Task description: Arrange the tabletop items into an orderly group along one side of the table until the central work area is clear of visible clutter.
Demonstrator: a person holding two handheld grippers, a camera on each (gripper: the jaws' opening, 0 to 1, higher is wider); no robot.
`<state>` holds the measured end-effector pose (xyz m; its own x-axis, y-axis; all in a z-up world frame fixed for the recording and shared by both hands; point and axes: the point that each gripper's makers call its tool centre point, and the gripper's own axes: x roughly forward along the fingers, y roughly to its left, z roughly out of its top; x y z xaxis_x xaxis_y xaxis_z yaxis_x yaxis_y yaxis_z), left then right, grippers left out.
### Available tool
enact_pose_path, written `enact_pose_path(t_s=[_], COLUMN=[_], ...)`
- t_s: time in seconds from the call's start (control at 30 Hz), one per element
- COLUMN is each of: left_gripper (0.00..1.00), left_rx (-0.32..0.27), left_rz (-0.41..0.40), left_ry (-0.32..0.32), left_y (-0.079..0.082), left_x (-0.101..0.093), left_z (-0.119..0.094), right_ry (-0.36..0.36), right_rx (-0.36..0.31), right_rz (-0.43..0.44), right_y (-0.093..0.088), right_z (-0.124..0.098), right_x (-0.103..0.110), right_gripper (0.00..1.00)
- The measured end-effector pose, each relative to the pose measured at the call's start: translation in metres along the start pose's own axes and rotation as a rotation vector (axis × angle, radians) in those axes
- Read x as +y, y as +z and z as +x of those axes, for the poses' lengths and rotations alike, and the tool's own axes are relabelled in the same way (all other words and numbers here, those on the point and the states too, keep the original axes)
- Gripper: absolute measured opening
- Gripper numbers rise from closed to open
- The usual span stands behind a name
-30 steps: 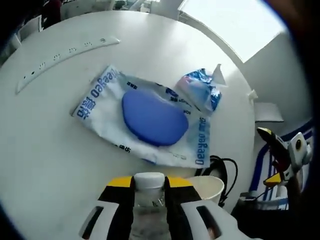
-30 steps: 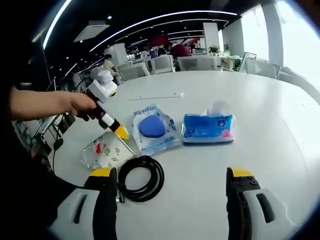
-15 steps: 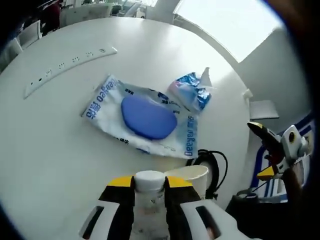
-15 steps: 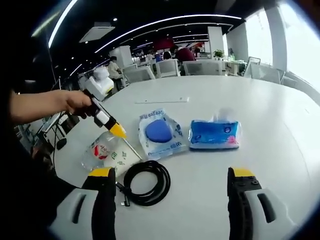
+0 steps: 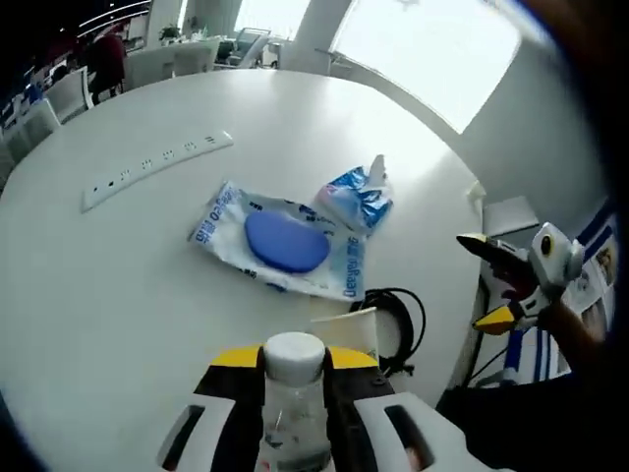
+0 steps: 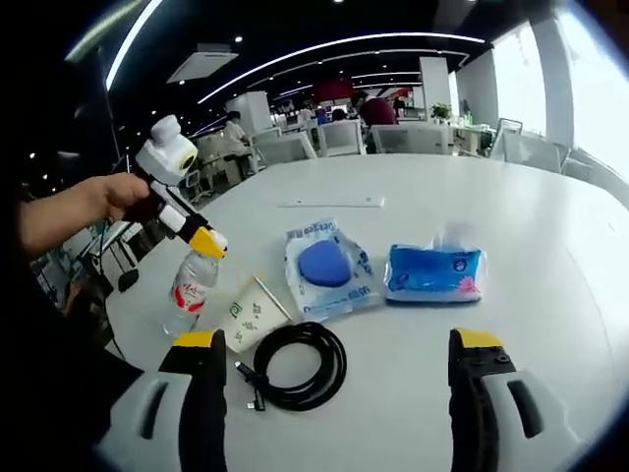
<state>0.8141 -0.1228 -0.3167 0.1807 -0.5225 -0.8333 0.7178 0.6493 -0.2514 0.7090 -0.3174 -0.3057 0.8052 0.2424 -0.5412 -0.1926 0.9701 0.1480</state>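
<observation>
Two grippers, one busy: the left gripper [image 6: 204,243] has its jaws clamped on the bottle [image 6: 189,291] just under the cap, bottle hanging upright near the table [image 5: 118,285] edge, beside the cup [image 6: 250,313]. Right gripper [image 6: 334,359] is wide open, holding nothing, nearest the cable [image 6: 300,364]. Wipes [image 6: 330,268] and tissues [image 6: 433,272] sit further in.

In the right gripper view, four things form a row across the worktop [image 6: 550,256]. The tissue pack [image 6: 434,272] lies at 3 o'clock of the wet-wipe pack [image 6: 327,268], just beside it. The paper cup [image 6: 249,313] lies on its side at 8 o'clock of the wipes. The water bottle [image 6: 190,291] stands at the cup's 9 o'clock, held at its cap by the left claw [image 6: 203,242]. The coiled cable [image 6: 299,365] lies at 6 o'clock of the wipes. A power strip [image 6: 330,203] sits well behind, at 12 o'clock.
</observation>
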Motion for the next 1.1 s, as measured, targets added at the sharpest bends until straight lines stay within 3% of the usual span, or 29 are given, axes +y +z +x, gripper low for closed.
enact_pose_path(t_s=[0.2, 0.6, 1.1], left_gripper=[0.20, 0.20, 0.20], left_rx=[-0.075, -0.154, -0.186], left_rz=[0.000, 0.022, 0.003], left_ry=[0.025, 0.074, 0.113], left_y=[-0.007, -0.032, -0.069], left_x=[0.001, -0.011, -0.020], left_z=[-0.023, -0.065, -0.098], right_ry=[0.014, 0.029, 0.044], right_rx=[-0.004, -0.011, -0.010], right_rz=[-0.009, -0.040, -0.060], right_y=[0.002, 0.010, 0.012], right_z=[0.002, 0.002, 0.011], right_x=[0.005, 0.013, 0.015], right_gripper=[0.91, 0.91, 0.92])
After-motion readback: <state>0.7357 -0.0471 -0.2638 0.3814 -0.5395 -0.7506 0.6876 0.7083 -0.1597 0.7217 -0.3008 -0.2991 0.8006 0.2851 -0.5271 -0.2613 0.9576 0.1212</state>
